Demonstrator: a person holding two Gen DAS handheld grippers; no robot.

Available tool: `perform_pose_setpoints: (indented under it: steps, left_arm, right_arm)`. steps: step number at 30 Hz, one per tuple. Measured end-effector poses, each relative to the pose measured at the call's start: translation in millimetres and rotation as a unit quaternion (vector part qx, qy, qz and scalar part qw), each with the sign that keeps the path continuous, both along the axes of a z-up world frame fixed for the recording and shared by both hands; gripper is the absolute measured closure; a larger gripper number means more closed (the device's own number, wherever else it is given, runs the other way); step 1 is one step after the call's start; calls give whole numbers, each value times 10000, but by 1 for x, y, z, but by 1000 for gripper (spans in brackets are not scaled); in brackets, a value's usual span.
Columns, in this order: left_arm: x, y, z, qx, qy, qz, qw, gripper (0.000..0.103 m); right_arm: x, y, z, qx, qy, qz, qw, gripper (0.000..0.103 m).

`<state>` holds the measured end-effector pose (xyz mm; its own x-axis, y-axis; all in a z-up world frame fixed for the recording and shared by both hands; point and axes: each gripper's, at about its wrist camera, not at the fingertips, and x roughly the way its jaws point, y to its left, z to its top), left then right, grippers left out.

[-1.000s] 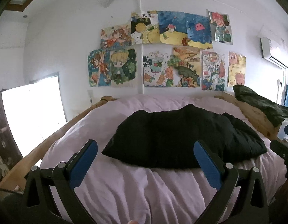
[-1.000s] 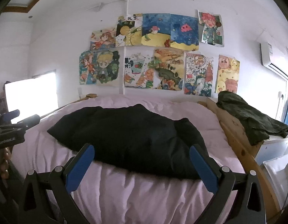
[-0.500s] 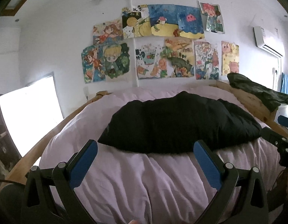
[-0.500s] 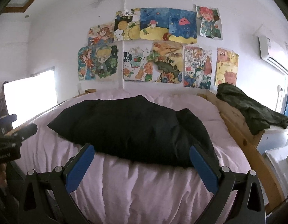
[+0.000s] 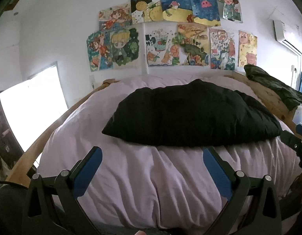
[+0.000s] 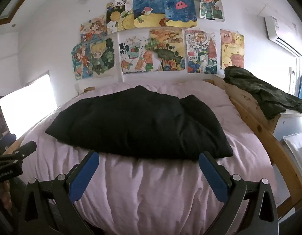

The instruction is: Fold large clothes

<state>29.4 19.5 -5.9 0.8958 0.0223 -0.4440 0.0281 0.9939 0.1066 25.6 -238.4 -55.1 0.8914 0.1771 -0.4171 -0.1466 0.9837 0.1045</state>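
A large black garment [image 5: 190,115] lies folded in a broad flat heap on the pale pink duvet [image 5: 151,176] of the bed; it also shows in the right wrist view [image 6: 139,121]. My left gripper [image 5: 152,152] is open and empty, held above the near end of the duvet, short of the garment's near edge. My right gripper [image 6: 148,157] is open and empty, also just short of the garment's near edge. Each gripper's black body shows at the side of the other's view.
The bed has a wooden frame [image 6: 268,137]. A dark green garment [image 6: 262,94] hangs over the frame's far right corner. Drawings [image 6: 151,39] cover the white wall behind. A bright window [image 5: 29,107] is at the left, an air conditioner [image 6: 282,33] at the upper right.
Both grippers have drawn back and risen a little, so the black garment sits farther from the fingertips. The garment itself has not moved. Both stay open.
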Motion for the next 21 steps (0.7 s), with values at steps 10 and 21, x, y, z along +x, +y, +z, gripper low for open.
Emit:
perform_pose_setpoints:
  steps: [10,21]
  left_arm:
    - [-1,-1,0,45,-17,-24,10000,2]
    - [-1,0,0,47,-16,-28,10000,2]
  right_arm:
    - [-1,3,-1,-80,-1,126,9999,0]
    - [-1,4,-1,-89,1,130,9999,0]
